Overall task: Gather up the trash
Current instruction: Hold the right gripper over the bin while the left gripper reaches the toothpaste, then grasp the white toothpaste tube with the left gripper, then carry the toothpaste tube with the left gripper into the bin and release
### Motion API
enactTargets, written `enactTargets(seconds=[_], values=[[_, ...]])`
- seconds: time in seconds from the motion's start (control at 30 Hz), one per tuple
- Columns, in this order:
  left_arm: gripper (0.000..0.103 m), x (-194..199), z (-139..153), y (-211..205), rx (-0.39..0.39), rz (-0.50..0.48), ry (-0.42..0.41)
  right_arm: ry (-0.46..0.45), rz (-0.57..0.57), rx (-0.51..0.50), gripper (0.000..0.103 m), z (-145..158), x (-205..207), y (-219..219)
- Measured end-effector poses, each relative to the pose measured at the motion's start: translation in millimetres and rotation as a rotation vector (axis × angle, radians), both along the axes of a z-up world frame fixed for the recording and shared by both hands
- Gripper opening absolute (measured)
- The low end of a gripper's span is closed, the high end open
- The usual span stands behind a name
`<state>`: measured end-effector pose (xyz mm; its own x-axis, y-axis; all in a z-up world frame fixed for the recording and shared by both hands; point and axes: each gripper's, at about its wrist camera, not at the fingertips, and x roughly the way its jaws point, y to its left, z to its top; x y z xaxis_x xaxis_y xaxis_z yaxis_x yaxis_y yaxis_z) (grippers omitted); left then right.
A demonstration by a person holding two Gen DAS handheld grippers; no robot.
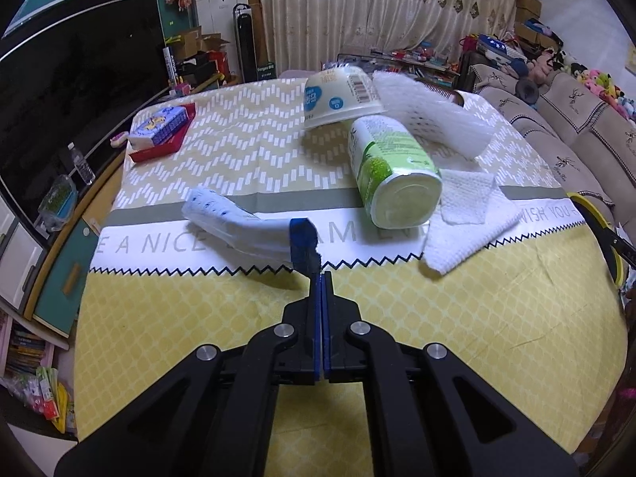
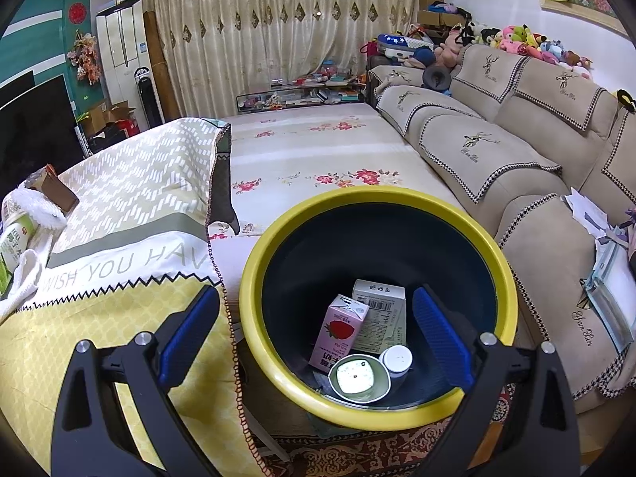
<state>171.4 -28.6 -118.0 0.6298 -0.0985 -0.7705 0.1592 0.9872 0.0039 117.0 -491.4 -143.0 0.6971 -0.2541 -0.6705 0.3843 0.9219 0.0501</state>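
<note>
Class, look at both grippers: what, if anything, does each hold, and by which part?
The left gripper pinches the blue-and-white wrapper by its dark blue end. The right gripper holds nothing; its jaws stand open over the yellow-rimmed bin.

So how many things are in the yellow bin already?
4: a pink strawberry carton, a white box behind it, a small white bottle, and an open cup in front. More may hide underneath.

near tablecloth (image 1: 457, 357) bare, I can pass there | ahead blocked: green can (image 1: 393, 175), tub (image 1: 342, 97), white towel (image 1: 465, 222) clustered | left strip to red tray (image 1: 159, 147) free | bin (image 2: 278, 218) mouth open, cartons only at bottom
</note>
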Motion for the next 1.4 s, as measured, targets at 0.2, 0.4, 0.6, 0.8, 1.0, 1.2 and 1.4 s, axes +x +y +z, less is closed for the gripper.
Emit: enactTargets(seconds=[0.2,0.4,0.6,0.8,1.0,1.2,1.4], values=[[0.001,-20.9,21.8,-8.3,0.004,-0.039,-0.066,0.001,0.002,0.000,0.093,0.0,0.0,0.6],[0.001,-40.5,53.2,-21.4,0.004,-0.110,-0.122,0.000,0.005,0.002,0.093,0.4,1.6,2.5],[0.034,-24.9,45.0,5.1,-0.033,0.054,-0.041,-0.008,0.011,0.011,0.093,1.8,3.1,4.9],[0.069,11.9,25.5,29.7,-0.074,0.178,0.029,-0.012,0.017,0.015,0.093,3.1,4.3,5.9],[0.062,51.0,-7.3,36.5,-0.103,0.265,0.171,-0.013,0.018,0.021,0.093,3.1,3.6,3.9],[0.041,59.8,-12.7,31.5,-0.115,0.232,0.178,-0.011,0.014,0.030,0.093,2.4,3.5,-1.1],[0.034,41.1,-1.3,12.6,-0.044,0.128,0.108,-0.012,0.014,0.034,0.093,2.3,2.1,-2.5]])
